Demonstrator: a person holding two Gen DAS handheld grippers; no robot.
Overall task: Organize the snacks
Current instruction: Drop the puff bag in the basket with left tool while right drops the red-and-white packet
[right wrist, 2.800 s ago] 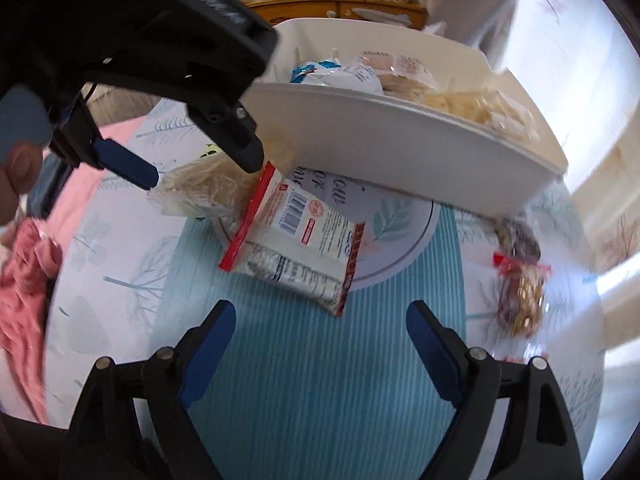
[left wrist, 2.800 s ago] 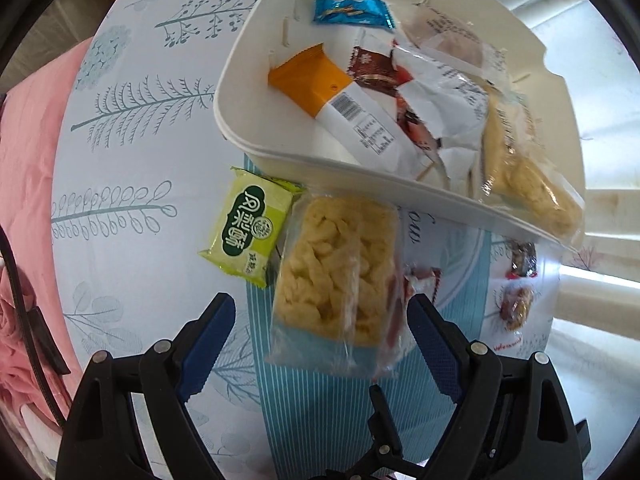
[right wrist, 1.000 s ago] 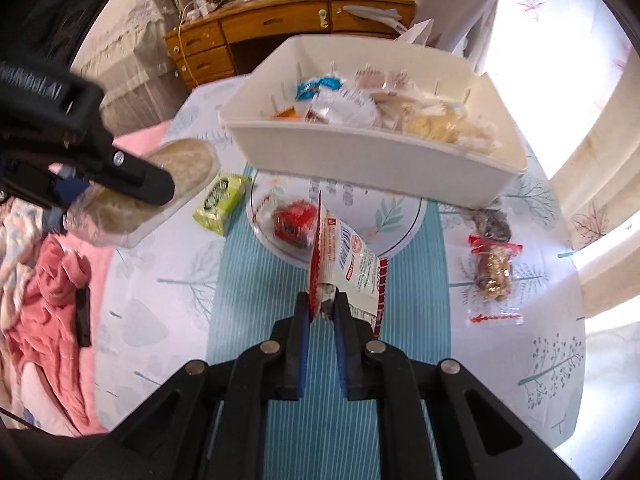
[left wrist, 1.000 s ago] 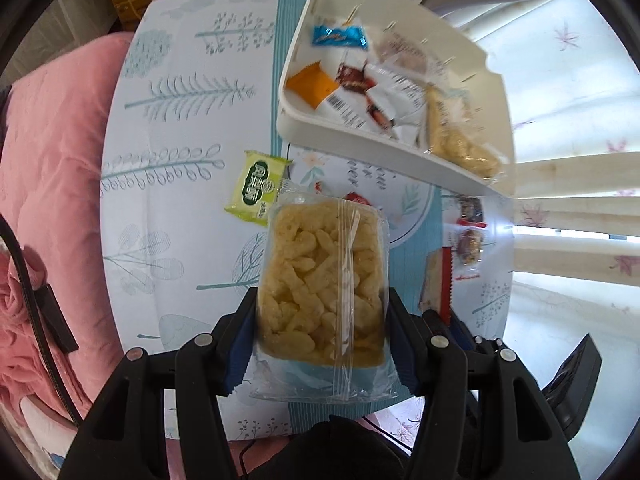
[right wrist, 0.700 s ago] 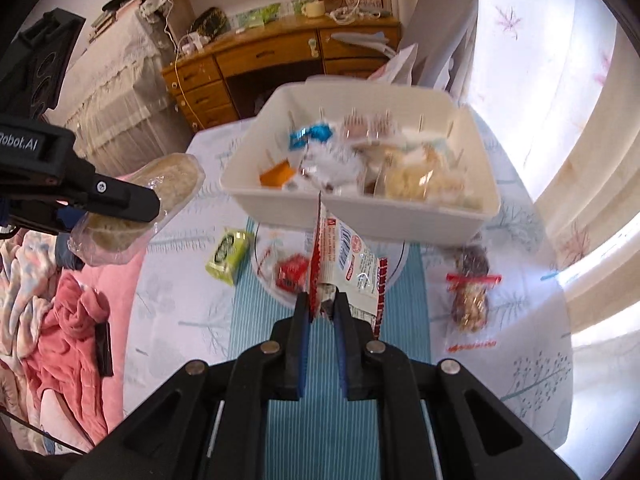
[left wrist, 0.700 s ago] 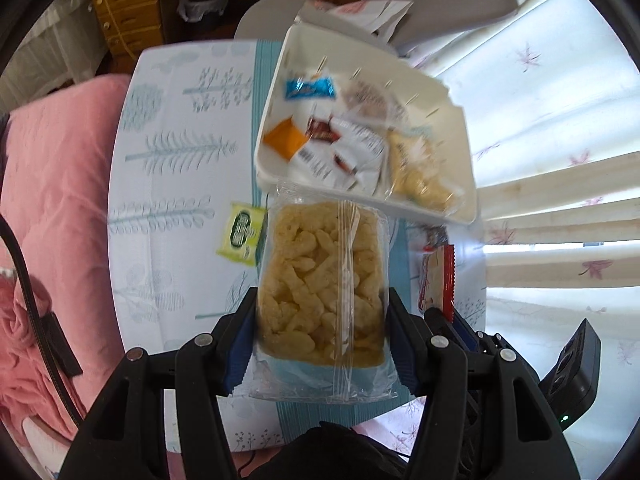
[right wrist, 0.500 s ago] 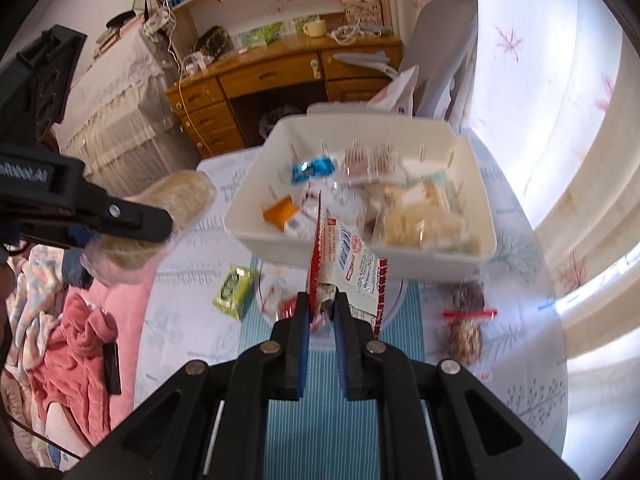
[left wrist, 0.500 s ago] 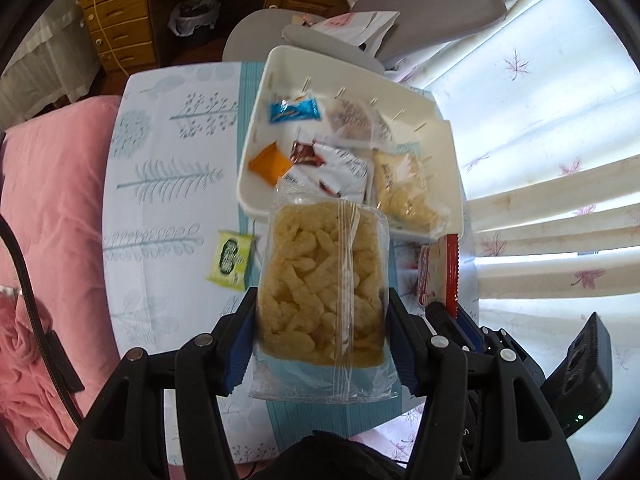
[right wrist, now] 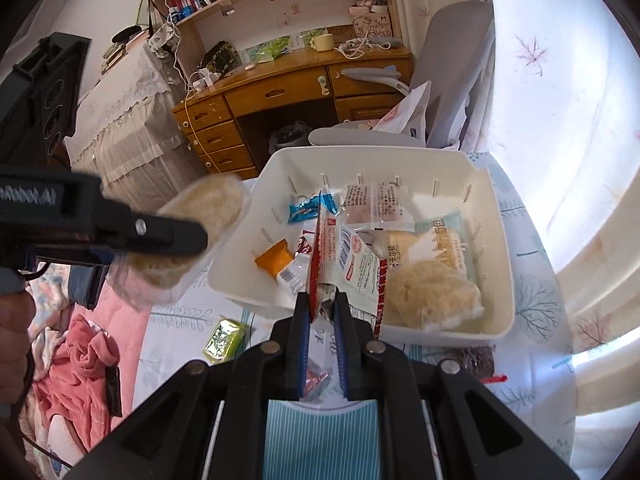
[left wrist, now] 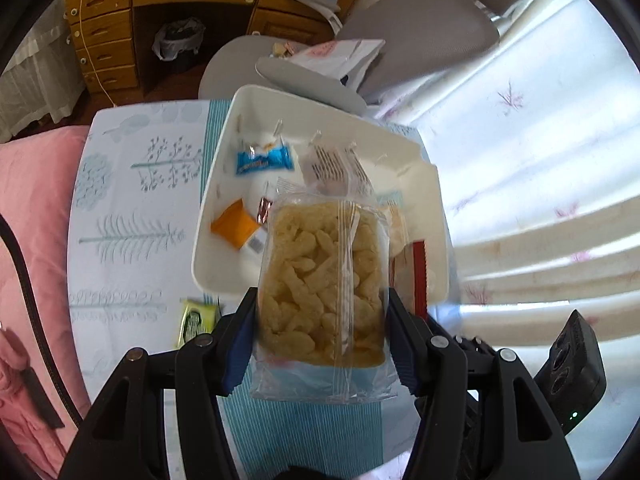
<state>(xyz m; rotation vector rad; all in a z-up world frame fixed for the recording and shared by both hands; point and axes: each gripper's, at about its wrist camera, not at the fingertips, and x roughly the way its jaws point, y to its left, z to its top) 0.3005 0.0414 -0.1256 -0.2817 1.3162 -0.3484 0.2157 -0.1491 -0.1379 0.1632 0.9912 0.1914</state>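
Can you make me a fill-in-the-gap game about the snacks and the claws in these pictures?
1. The left claw grips a clear bag of ____ puffed snacks.
2. The right claw pinches a white packet with ____ edges.
3. The small blue candy wrapper lies inside the white plastic ____.
4. The small ____ packet sits on the tablecloth.

Missing words: yellow; red; bin; green

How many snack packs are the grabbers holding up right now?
2: a clear bag of yellow puffs in the left gripper, a red-edged white packet in the right gripper.

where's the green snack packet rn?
The green snack packet lies flat on the tablecloth, lower left of the white bin in the right wrist view, outside it, left of the teal runner.
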